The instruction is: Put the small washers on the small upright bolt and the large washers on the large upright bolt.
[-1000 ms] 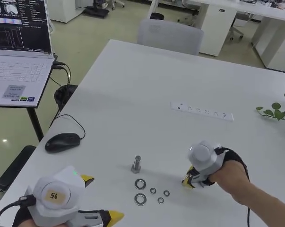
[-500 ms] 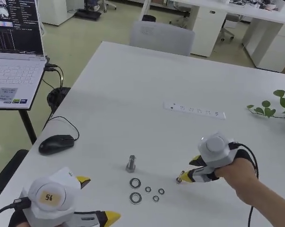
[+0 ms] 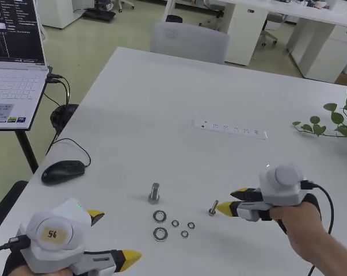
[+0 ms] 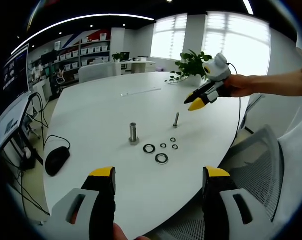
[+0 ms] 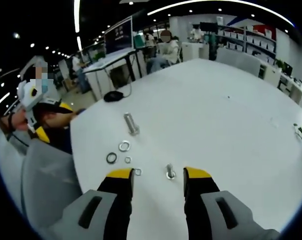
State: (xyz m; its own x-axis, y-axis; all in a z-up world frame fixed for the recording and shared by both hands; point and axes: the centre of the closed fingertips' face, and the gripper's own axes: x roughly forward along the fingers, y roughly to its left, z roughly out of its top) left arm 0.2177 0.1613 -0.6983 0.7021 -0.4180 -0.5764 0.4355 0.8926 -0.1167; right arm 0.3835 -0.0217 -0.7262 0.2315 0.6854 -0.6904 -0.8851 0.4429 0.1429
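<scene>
The large bolt [image 3: 154, 192] stands upright on the white table [image 3: 161, 103], and the small bolt [image 3: 213, 208] stands upright to its right. Two large washers [image 3: 159, 216] and three small washers [image 3: 185, 233] lie flat in front of the bolts. My right gripper [image 3: 229, 200] is open, its fingertips just right of the small bolt. In the right gripper view the small bolt [image 5: 170, 171] sits between the open tips of the right gripper [image 5: 159, 173], untouched. My left gripper [image 3: 114, 236] is open and empty, near the table's front edge. The left gripper [image 4: 159, 172] faces the large bolt [image 4: 133, 134] and the large washers [image 4: 162, 159].
A black mouse [image 3: 63, 171] lies at the table's left edge, with a laptop [image 3: 12, 63] on a stand beyond it. A white power strip [image 3: 229, 129] lies mid-table. A plant [image 3: 334, 123] is at the right, and a grey chair [image 3: 187, 41] at the far end.
My right gripper has opened and drawn back to the right, leaving the small bolt upright on the table. The left gripper has stayed low at the front left.
</scene>
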